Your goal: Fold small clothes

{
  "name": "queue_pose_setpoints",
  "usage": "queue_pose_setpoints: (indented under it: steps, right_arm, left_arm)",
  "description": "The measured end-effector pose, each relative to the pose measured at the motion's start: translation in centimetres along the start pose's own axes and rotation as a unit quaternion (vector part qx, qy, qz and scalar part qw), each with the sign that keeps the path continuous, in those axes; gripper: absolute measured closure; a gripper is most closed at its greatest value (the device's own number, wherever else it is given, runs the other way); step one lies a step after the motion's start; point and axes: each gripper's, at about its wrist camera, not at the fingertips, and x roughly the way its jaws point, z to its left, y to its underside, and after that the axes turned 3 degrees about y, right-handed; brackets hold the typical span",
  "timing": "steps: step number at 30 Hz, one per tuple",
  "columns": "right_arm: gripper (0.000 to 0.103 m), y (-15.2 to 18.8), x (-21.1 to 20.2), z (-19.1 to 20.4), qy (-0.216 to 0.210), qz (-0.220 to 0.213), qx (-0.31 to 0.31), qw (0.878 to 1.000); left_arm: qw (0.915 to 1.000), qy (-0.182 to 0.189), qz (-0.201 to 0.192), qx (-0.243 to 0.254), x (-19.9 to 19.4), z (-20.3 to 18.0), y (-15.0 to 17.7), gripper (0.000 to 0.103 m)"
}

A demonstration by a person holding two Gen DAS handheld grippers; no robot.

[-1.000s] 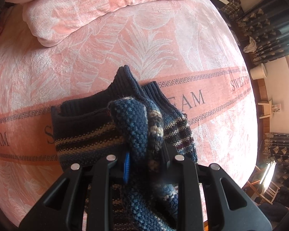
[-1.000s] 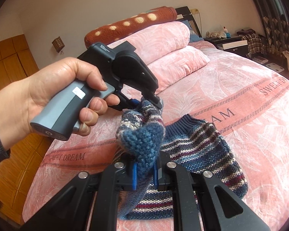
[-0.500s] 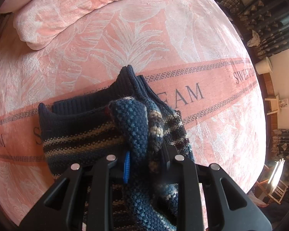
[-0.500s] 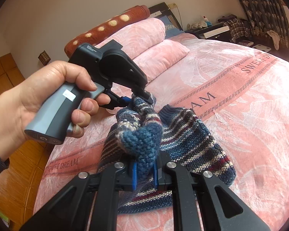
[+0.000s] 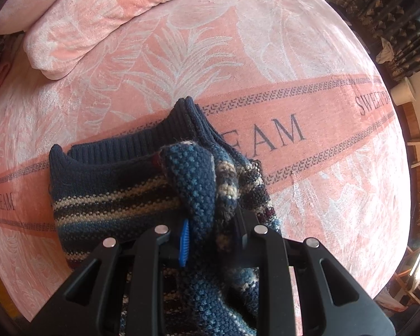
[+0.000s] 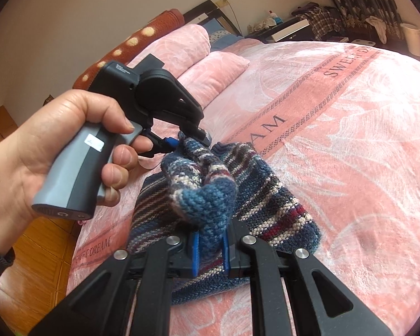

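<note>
Two grippers: both are clamped on one raised fold of the knitted garment.
Left gripper: you have it closed on thick blue knit, the blue pad pressed into the fabric.
Right gripper: closed on the other end of the same fold, blue pads either side of the yarn.
Left hand: wrapped round the grey handle, trigger squeezed.
Location of garment: on the pink bedspread, lying across the band lettered "SWEET DREAM"; the dark ribbed hem points toward the pillows.
Lifted portion: only the pinched fold is off the bedspread; the rest lies flat below it.
Handling, judged: soft, bulky, light, stretchy knit; it should sag between your grips and not slip easily.
Where to hold, judged: keep to the doubled edge, deep in the pads; a shallow pinch may pull single loops.
Change from a second ago: the left view now shows the garment lower and further from the pillows, with more lettering exposed; the right view has swung to show more bedspread. Both grips unchanged.
</note>
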Motion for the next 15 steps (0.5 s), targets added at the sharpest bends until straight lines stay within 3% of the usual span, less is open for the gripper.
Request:
queue_pose_setpoints:
  steps: [7,12,15]
  right_arm:
    - [0.091,0.7,0.4,-2.3,0.006,0.012,0.032,0.999]
    - [0.091,0.9,1.0,-3.9,0.004,0.027,0.051,0.998]
    - [0.091,1.1,1.5,-4.6,0.001,0.040,0.061,0.997]
  left_arm:
    - [0.9992,-0.031,-0.024,0.007,1.7,-1.9,0.8,0.080]
    - [0.9990,-0.030,-0.033,0.007,3.3,-2.5,1.2,0.080]
    - [0.9987,-0.020,-0.044,0.013,3.5,-2.6,1.3,0.074]
